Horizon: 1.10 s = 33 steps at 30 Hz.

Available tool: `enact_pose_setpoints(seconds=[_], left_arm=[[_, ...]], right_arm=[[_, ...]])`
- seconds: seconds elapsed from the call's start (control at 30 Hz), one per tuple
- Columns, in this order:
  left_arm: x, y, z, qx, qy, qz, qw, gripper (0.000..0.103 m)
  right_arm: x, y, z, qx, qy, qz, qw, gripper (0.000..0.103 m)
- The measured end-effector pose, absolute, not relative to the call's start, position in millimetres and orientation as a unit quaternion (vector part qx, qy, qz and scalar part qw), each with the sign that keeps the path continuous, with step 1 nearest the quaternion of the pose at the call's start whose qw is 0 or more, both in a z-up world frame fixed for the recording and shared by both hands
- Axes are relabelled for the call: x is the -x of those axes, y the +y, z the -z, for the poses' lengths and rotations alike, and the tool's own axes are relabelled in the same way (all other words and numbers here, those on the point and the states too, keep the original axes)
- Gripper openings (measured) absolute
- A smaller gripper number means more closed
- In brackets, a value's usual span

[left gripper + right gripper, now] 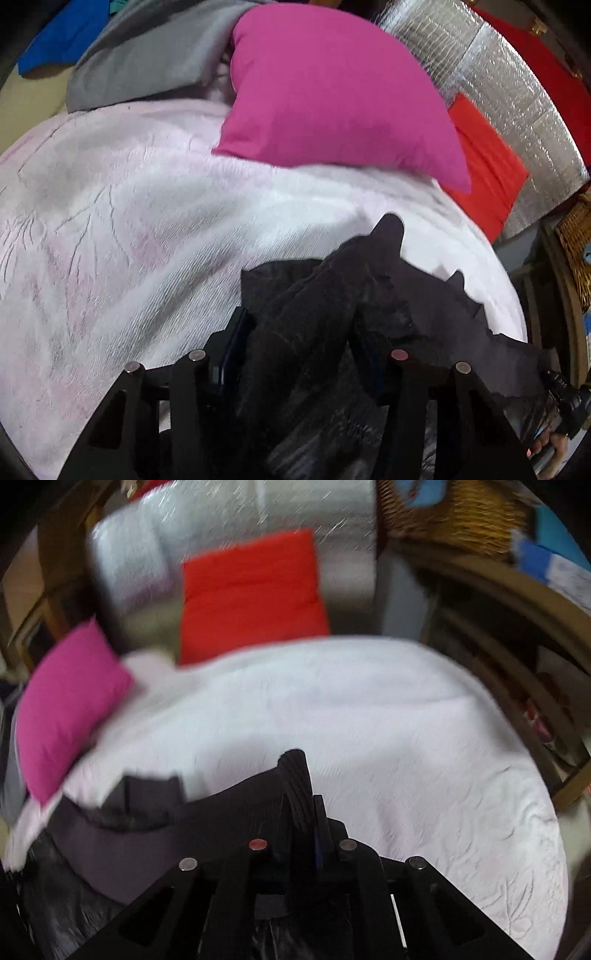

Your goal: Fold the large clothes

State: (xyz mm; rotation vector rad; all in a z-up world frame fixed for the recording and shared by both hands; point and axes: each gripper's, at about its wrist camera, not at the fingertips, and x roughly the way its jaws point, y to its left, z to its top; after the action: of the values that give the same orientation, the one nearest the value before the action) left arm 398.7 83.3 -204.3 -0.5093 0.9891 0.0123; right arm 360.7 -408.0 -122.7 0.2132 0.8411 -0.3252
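A black garment (332, 295) hangs bunched between both grippers above a bed with a white cover (129, 221). My left gripper (299, 325) is shut on a thick fold of the garment, which spills forward over its fingers. My right gripper (301, 805) is shut on a ribbed edge of the same garment (295, 775). The rest of the cloth trails off to the left (129, 830). The right wrist view is blurred by motion.
A pink pillow (332, 92) and a red pillow (487, 166) lie at the head of the bed (369, 720), with grey cloth (147, 62) beside them. A silver quilted panel (517, 92) stands behind. A wicker basket (454, 513) and wooden furniture (517, 627) are to the right.
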Motion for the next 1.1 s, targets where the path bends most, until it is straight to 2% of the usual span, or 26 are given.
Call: enact_pose_setpoints(seconds=[0.1, 0.2, 0.27, 0.3, 0.33, 0.4, 0.57, 0.7, 0.87, 0.93, 0.97, 1.0, 1.03, 1.07, 1.1], left_arm=[[-403.6, 80.6, 212.6, 0.234, 0.481, -0.023, 0.845, 0.058], [-404.2, 76.8, 221.1, 0.216, 0.496, -0.039, 0.84, 0.062], [-403.4, 76.1, 223.8, 0.202, 0.499, -0.043, 0.842, 0.062], [-402.2, 76.3, 223.9, 0.197, 0.499, -0.043, 0.843, 0.062], [-401.4, 76.5, 224.0, 0.196, 0.499, -0.042, 0.843, 0.062], [-398.7, 80.6, 223.0, 0.205, 0.494, -0.041, 0.844, 0.062], [-377.4, 87.0, 200.4, 0.21, 0.455, -0.035, 0.865, 0.062], [-360.5, 92.6, 185.6, 0.182, 0.427, -0.038, 0.885, 0.062], [-346.9, 104.4, 203.8, 0.172, 0.482, -0.035, 0.858, 0.062], [-340.8, 105.8, 210.6, 0.161, 0.494, -0.025, 0.854, 0.062], [-337.3, 106.2, 211.6, 0.156, 0.495, -0.017, 0.855, 0.062], [-335.0, 106.7, 211.4, 0.149, 0.493, -0.008, 0.857, 0.058], [-333.4, 107.4, 210.7, 0.142, 0.49, 0.0, 0.86, 0.054], [-332.5, 108.7, 209.8, 0.14, 0.488, 0.003, 0.862, 0.045], [-330.6, 111.2, 208.4, 0.143, 0.482, 0.008, 0.864, 0.039]], right_arm=[[-363.4, -424.4, 150.5, -0.107, 0.409, 0.204, 0.883, 0.009], [-367.7, -443.3, 200.1, -0.144, 0.461, 0.212, 0.85, 0.009], [-356.9, -446.7, 202.7, -0.174, 0.455, 0.209, 0.848, 0.012], [-352.4, -447.5, 198.2, -0.186, 0.447, 0.202, 0.851, 0.023], [-344.1, -448.7, 191.2, -0.202, 0.441, 0.196, 0.852, 0.046], [-324.3, -452.7, 176.6, -0.222, 0.434, 0.208, 0.848, 0.073], [-249.2, -458.2, 139.6, -0.261, 0.372, 0.201, 0.868, 0.073], [-206.2, -459.9, 140.8, -0.264, 0.383, 0.193, 0.864, 0.073], [-173.9, -460.8, 161.2, -0.296, 0.418, 0.179, 0.84, 0.073], [-172.8, -453.4, 177.7, -0.294, 0.43, 0.175, 0.836, 0.068], [-172.2, -449.4, 182.8, -0.292, 0.441, 0.166, 0.832, 0.054], [-174.2, -443.5, 192.0, -0.289, 0.462, 0.153, 0.825, 0.034], [-174.0, -440.5, 196.6, -0.289, 0.468, 0.146, 0.822, 0.028], [-171.7, -435.7, 196.3, -0.283, 0.464, 0.152, 0.825, 0.025], [-170.6, -433.0, 191.4, -0.272, 0.457, 0.157, 0.832, 0.018]])
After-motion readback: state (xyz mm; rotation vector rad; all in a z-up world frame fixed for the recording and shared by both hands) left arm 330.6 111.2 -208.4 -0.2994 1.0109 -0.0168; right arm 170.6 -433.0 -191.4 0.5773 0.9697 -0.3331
